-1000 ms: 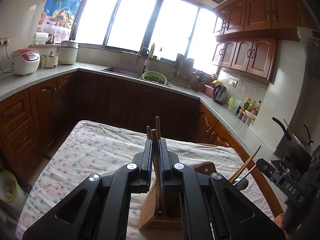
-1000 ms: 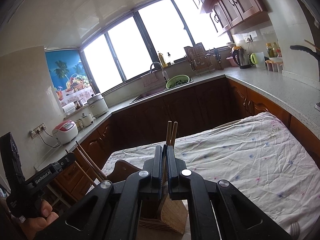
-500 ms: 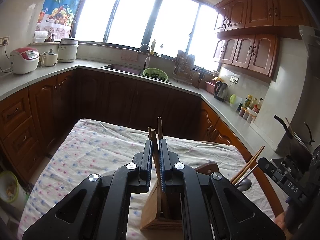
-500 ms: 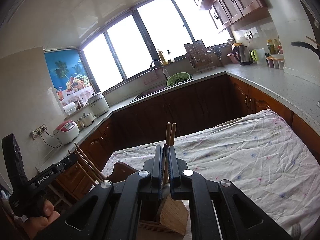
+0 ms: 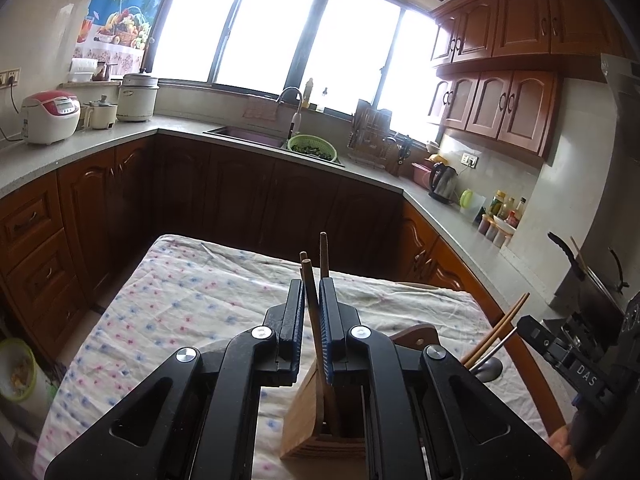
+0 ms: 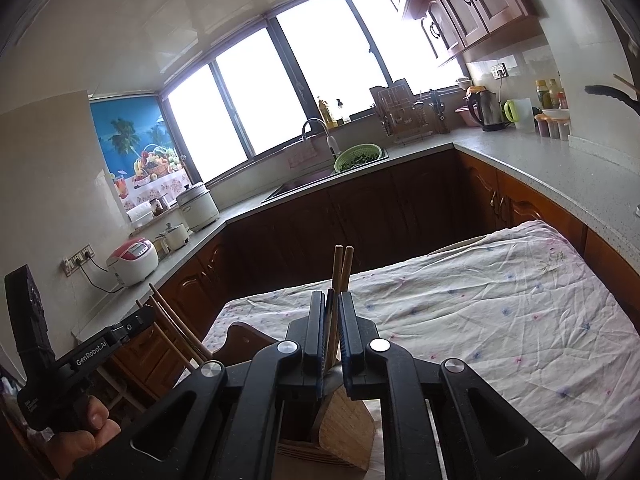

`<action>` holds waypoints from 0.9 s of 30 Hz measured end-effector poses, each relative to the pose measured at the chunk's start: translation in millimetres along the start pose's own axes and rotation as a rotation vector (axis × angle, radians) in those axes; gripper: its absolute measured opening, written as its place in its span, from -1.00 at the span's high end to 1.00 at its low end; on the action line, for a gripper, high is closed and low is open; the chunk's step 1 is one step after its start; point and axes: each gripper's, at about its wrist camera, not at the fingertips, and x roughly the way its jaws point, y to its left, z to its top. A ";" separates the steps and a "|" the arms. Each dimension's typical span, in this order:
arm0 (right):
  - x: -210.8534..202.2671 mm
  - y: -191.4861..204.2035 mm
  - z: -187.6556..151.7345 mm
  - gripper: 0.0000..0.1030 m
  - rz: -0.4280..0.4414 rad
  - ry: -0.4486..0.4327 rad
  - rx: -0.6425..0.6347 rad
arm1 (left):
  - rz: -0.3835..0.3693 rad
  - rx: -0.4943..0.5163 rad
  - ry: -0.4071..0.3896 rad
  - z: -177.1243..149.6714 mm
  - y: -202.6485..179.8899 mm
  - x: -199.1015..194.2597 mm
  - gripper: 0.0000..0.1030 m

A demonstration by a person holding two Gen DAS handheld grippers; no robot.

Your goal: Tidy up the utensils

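A wooden utensil holder (image 5: 308, 412) stands on the cloth-covered table, below both grippers; it also shows in the right wrist view (image 6: 344, 424). My left gripper (image 5: 310, 292) has its jaws slightly parted around brown chopsticks (image 5: 310, 300) that stand in the holder. My right gripper (image 6: 331, 304) has its jaws slightly parted around another pair of chopsticks (image 6: 340, 276), also standing in the holder. The right gripper's chopsticks and a metal spoon (image 5: 486, 368) show at the right of the left wrist view.
The table wears a floral cloth (image 5: 180, 300), also in the right wrist view (image 6: 500, 312). A wooden chair back (image 6: 244, 336) stands beside it. Dark cabinets, a sink and a green colander (image 5: 312, 148) lie beyond. A fork's tines (image 6: 588, 460) show at lower right.
Both grippers' jaws have parted slightly from the chopsticks they clamped. The chopsticks now stand in the holder. Both views have shifted a little.
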 end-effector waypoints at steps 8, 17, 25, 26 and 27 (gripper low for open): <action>-17.2 -3.6 3.0 0.19 -0.007 -0.045 0.019 | 0.024 -0.009 -0.018 -5.7 4.2 -15.1 -0.23; -36.1 -10.8 -17.0 -0.66 0.031 -0.051 0.038 | 0.072 -0.005 -0.026 -26.2 15.5 -48.4 -0.85; -56.4 3.4 -39.4 -0.73 0.067 -0.040 -0.009 | 0.089 0.021 -0.015 -47.3 20.0 -75.7 -0.95; -59.8 5.2 -41.2 -0.73 0.068 -0.043 -0.014 | 0.089 0.021 -0.013 -49.5 20.5 -79.4 -0.95; -62.8 7.0 -42.0 -0.73 0.067 -0.044 -0.019 | 0.087 0.022 -0.012 -52.2 21.2 -83.7 -0.95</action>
